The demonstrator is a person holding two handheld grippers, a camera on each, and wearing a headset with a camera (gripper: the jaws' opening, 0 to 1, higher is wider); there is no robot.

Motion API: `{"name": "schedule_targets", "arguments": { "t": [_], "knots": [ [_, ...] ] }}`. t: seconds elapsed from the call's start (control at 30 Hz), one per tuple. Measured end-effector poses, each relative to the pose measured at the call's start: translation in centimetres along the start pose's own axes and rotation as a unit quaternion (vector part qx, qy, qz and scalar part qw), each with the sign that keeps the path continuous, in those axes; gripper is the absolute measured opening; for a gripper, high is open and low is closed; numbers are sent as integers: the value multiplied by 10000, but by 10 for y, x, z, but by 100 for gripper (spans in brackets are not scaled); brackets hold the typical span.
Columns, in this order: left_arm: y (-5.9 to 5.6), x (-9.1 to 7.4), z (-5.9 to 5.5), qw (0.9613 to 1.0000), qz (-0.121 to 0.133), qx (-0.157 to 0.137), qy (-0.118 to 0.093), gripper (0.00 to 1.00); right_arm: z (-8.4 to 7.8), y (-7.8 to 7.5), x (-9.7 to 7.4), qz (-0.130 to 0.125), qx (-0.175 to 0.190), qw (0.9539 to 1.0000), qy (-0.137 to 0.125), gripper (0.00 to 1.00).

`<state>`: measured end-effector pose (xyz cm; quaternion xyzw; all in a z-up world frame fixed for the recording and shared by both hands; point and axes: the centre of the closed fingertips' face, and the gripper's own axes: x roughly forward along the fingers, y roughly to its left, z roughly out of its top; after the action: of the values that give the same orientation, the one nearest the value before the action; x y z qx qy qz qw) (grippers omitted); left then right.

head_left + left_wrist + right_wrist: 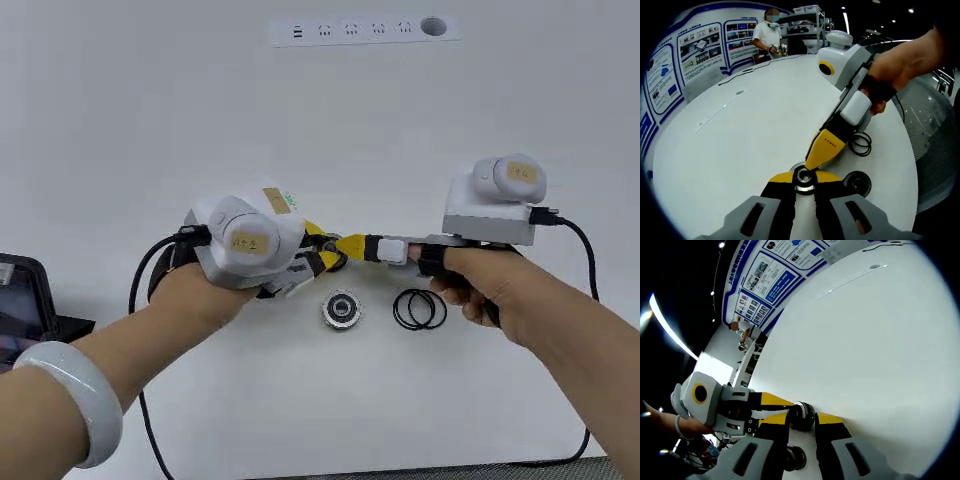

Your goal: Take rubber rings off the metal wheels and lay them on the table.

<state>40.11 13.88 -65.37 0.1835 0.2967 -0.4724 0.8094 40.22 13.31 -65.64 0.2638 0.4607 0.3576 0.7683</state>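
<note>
A small metal wheel [333,257] with a black rubber ring hangs above the white table [300,140], between both grippers. My left gripper [320,252] is shut on this wheel [804,181], its yellow tips on either side. My right gripper [347,246] reaches in from the right, its yellow tips [821,148] pinched on the wheel's upper rim. In the right gripper view the same wheel [802,415] sits between my right gripper's [802,420] tips. A second wheel [341,309] lies on the table below. Black rubber rings [419,309] lie loose beside it.
A power strip [365,28] is set into the table at the far side. A dark device [22,300] sits at the left edge. Black cables [585,260] trail from both grippers. A person [769,32] stands far off beyond the table.
</note>
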Motion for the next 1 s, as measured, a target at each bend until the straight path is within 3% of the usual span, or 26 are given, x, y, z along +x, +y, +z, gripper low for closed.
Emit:
{"name": "schedule_targets", "arguments": {
  "t": [0.6, 1.0],
  "knots": [
    [0, 0, 0, 10000, 31, -47, -28, 14, -6, 8, -2, 257, 288, 9991, 146, 21],
    [0, 0, 0, 10000, 25, -53, -32, 14, -6, -1, -6, 87, 171, 9998, 87, 4]
  ]
}}
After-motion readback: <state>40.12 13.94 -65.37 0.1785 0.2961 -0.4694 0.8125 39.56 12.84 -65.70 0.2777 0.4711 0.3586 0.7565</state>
